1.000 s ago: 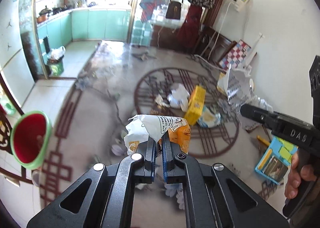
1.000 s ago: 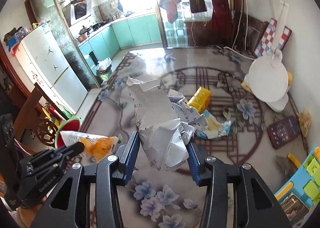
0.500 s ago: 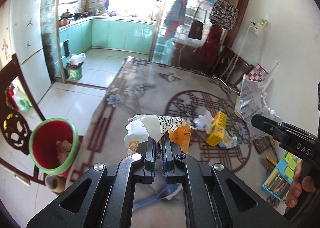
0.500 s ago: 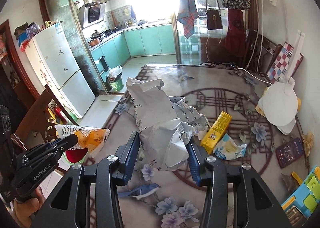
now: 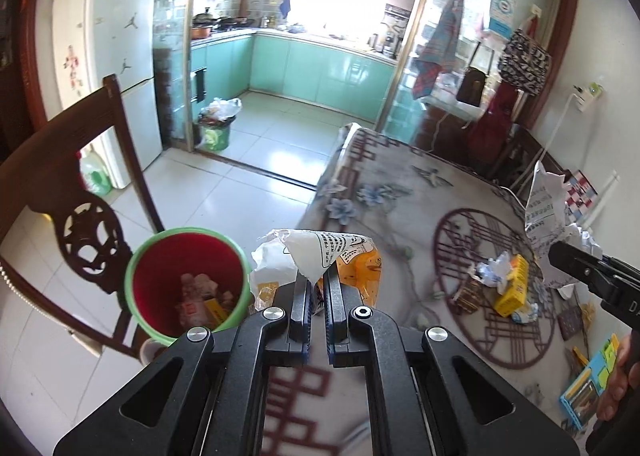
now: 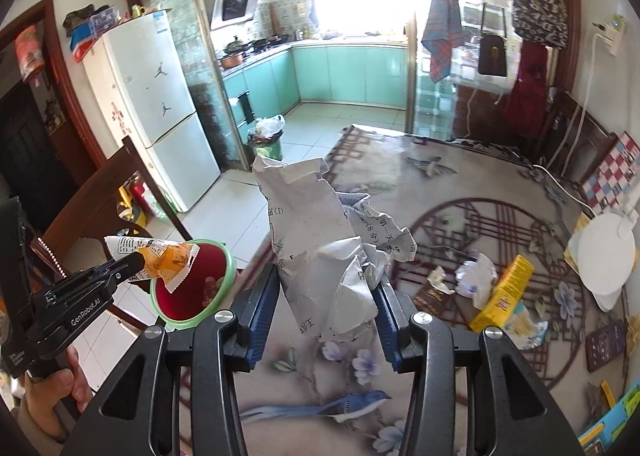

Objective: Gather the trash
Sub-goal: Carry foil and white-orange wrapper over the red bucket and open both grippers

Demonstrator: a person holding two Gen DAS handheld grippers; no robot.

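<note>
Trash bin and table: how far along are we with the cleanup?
Done: some trash already lies in the red bin. In hand: left gripper pinches an orange snack wrapper; right gripper holds crumpled paper. Left: yellow box and scraps on the table.

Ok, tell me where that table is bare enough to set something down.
The far end of the table, toward the kitchen, is bare, as is the near edge by the bin. It is crowded around the yellow box, crumpled tissue and white lid.
</note>
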